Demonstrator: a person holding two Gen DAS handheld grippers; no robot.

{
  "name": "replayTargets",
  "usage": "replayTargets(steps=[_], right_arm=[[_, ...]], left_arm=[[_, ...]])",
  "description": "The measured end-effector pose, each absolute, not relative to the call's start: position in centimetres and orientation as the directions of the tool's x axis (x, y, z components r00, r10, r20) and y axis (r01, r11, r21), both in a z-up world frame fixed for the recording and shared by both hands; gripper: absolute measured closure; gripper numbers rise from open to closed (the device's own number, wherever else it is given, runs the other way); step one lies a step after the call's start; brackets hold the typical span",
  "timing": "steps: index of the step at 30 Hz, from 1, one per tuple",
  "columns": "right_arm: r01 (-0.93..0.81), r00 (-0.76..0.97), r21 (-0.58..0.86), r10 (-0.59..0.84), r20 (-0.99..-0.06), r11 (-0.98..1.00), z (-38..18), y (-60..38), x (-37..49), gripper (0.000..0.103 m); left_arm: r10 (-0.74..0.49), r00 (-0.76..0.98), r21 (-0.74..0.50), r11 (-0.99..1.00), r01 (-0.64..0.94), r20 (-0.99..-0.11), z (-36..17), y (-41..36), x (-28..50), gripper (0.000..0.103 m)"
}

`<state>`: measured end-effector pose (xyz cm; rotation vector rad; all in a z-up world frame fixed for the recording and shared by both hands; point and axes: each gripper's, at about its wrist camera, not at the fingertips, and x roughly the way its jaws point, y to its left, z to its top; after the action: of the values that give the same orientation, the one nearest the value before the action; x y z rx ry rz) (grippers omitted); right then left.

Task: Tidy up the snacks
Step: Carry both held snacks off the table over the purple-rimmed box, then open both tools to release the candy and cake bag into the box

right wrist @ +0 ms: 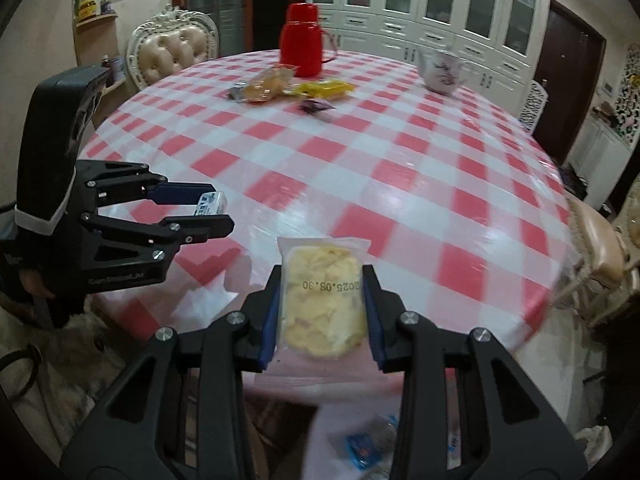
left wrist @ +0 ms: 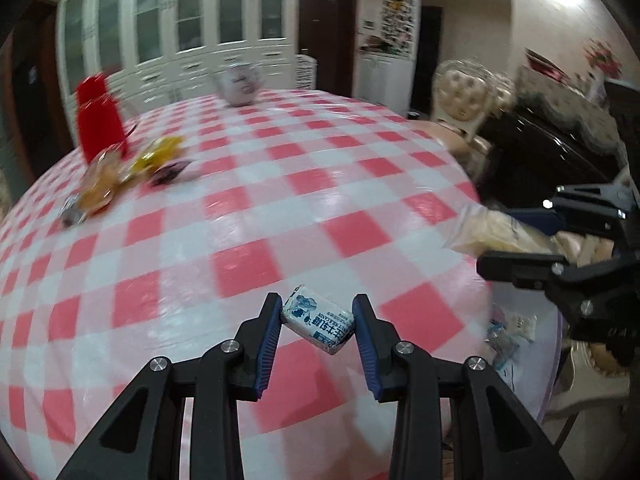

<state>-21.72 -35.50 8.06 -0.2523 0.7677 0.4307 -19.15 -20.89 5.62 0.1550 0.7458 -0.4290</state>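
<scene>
My left gripper (left wrist: 317, 322) is shut on a small white and blue candy packet (left wrist: 318, 320) and holds it above the checked tablecloth (left wrist: 280, 184). It also shows in the right wrist view (right wrist: 216, 210) at the left. My right gripper (right wrist: 322, 304) is shut on a clear bag of yellow chips (right wrist: 322, 304) above the near table edge; in the left wrist view that bag (left wrist: 492, 228) is at the right. A pile of snacks (right wrist: 288, 90) lies far across the table, by a red thermos (right wrist: 301, 40).
A white teapot (right wrist: 440, 70) stands at the far right of the table. A blue and white wrapper (left wrist: 506, 336) lies at the near table edge. Padded chairs (right wrist: 172, 54) stand around the round table. White cabinets line the back wall.
</scene>
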Motion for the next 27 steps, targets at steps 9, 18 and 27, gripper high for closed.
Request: replayTargets(steps=[9,18,27], right_arm=[[-0.353,0.650,-0.102,0.165,-0.742,0.930,6.9,-43.0,-23.7,0.062],[-0.302,0.577,-0.229,-0.013,-0.816,0.925,4.0,-49.9,-24.8,0.062],[-0.357,0.447,-0.285,-0.106,-0.888,0.890,0.0,-52.7,-26.3,0.059]], left_arm=[[-0.431,0.511,-0.006,0.768,0.640,-0.743,5.0,-30.2,-20.6,0.066],[-0.517,0.359,-0.025,0.595,0.803,-0.777,3.2,-37.7,-23.0,0.066],[-0.630,0.111,-0.233,0.437,0.868,-0.769,1.2,-40.5,-23.3,0.054]])
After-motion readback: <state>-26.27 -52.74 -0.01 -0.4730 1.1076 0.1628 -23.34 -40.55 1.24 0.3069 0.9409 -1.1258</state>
